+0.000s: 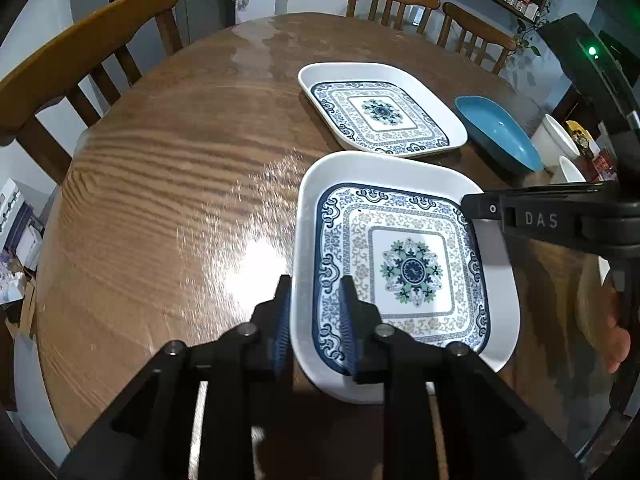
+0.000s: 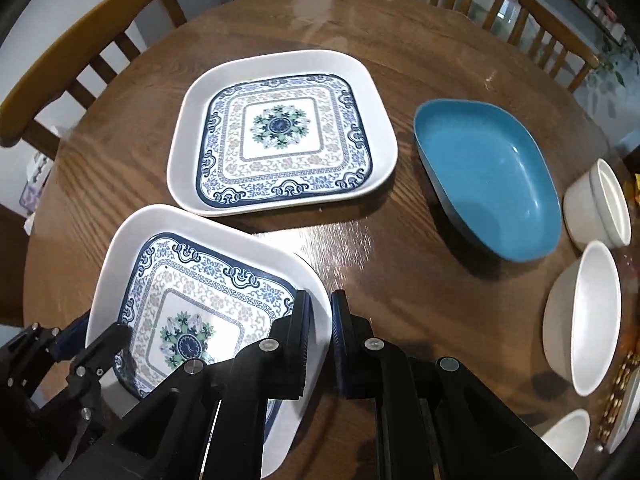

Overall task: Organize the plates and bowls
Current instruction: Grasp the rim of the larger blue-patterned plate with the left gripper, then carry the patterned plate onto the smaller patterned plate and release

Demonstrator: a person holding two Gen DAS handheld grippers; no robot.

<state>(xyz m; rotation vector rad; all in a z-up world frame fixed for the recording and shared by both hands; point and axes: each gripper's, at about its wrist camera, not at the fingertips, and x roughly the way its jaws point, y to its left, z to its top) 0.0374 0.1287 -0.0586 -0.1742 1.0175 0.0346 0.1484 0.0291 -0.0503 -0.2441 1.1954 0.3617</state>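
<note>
Two square white plates with blue floral patterns are on the round wooden table point(image 1: 160, 200). My two grippers straddle opposite edges of the near plate point(image 1: 412, 272) point(image 2: 192, 280). My left gripper point(image 1: 315, 280) point(image 2: 100, 326) has the plate's left rim between its fingers, and the pads look slightly off it. My right gripper point(image 2: 321, 296) is shut on the right rim, and one of its fingers point(image 1: 488, 208) shows over that edge. I cannot tell whether the plate rests on the table. The far plate point(image 1: 380, 112) point(image 2: 280, 128) lies flat behind it.
A blue bowl point(image 1: 500, 136) point(image 2: 488, 184) sits right of the far plate. Three white bowls point(image 2: 600, 204) point(image 2: 584, 320) point(image 2: 568, 436) line the table's right edge. Wooden chairs point(image 1: 80, 52) ring the table. A person's hand point(image 1: 616, 340) holds the right gripper.
</note>
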